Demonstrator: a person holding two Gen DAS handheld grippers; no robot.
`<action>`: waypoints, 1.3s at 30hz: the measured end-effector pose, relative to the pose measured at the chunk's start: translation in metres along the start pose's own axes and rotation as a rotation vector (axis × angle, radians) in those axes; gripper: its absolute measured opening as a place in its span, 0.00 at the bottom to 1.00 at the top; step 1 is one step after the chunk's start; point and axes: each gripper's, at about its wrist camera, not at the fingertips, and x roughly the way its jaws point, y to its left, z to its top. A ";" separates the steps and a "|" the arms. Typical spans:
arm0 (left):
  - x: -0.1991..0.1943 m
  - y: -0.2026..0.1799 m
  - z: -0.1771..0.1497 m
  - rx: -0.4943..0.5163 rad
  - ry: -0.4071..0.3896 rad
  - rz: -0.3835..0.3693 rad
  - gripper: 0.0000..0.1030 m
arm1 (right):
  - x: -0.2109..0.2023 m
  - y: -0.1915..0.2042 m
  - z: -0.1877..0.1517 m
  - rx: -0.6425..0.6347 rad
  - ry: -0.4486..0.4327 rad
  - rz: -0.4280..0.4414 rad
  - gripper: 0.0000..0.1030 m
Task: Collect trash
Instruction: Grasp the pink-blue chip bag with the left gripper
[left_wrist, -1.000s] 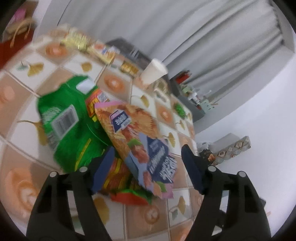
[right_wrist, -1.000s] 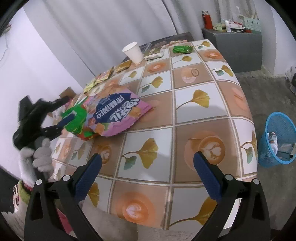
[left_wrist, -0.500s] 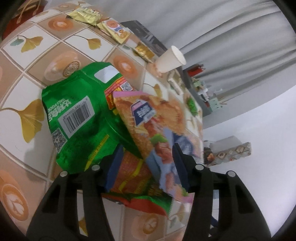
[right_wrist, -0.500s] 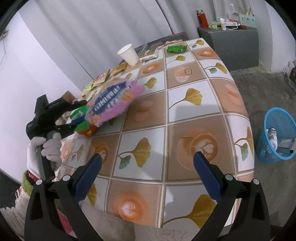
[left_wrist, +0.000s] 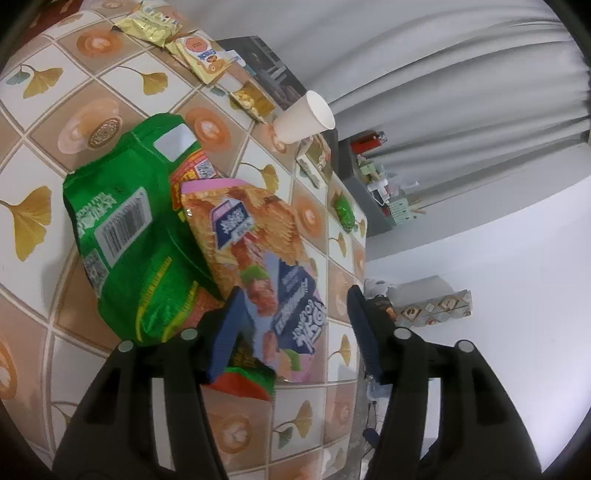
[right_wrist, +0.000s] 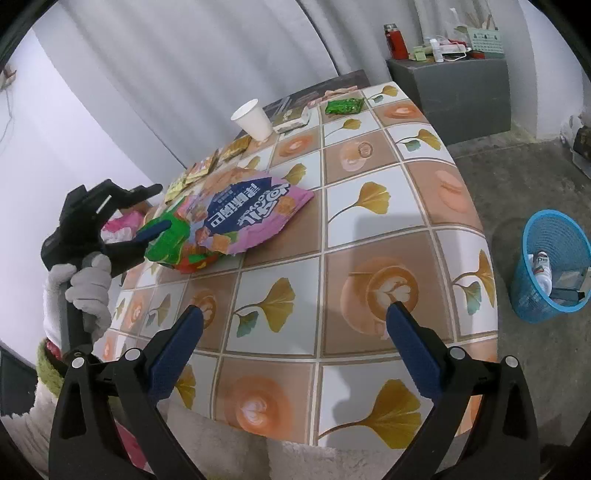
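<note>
**Snack bags lying on a tiled tabletop in a curtained room**

A table (right_wrist: 369, 236) covered in a cloth of brown and white squares, printed with ginkgo leaves and latte hearts, is filling most of both views. Grey curtains (right_wrist: 192, 66) are hanging behind it, and a grey cabinet (right_wrist: 450, 96) with a red bottle and small clutter on top is standing beyond the far corner. On the bare floor to the right, a blue mesh bin (right_wrist: 546, 273) is sitting well apart from the table, with some rubbish already inside.

The pink snack bag (left_wrist: 258, 258) is lying over a green bag (left_wrist: 125, 229) near the table's left edge. The left gripper (left_wrist: 291, 325) is straddling the pile, its jaws opening, the pink bag between them with the right pad clear of it. The right gripper (right_wrist: 295, 332) is hovering open over empty cloth. A white paper cup (right_wrist: 253, 118) and small wrappers (left_wrist: 199, 55) are lining the far edge.
</note>
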 end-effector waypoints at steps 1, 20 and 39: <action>0.002 -0.001 0.000 -0.003 0.005 0.008 0.57 | 0.000 0.000 0.000 0.002 0.002 0.003 0.94; 0.076 0.000 0.012 0.100 0.035 0.378 0.24 | -0.003 -0.008 -0.007 0.022 0.006 -0.007 0.94; 0.006 -0.049 -0.064 0.418 0.022 0.054 0.01 | -0.061 -0.040 0.015 0.077 -0.172 -0.031 0.94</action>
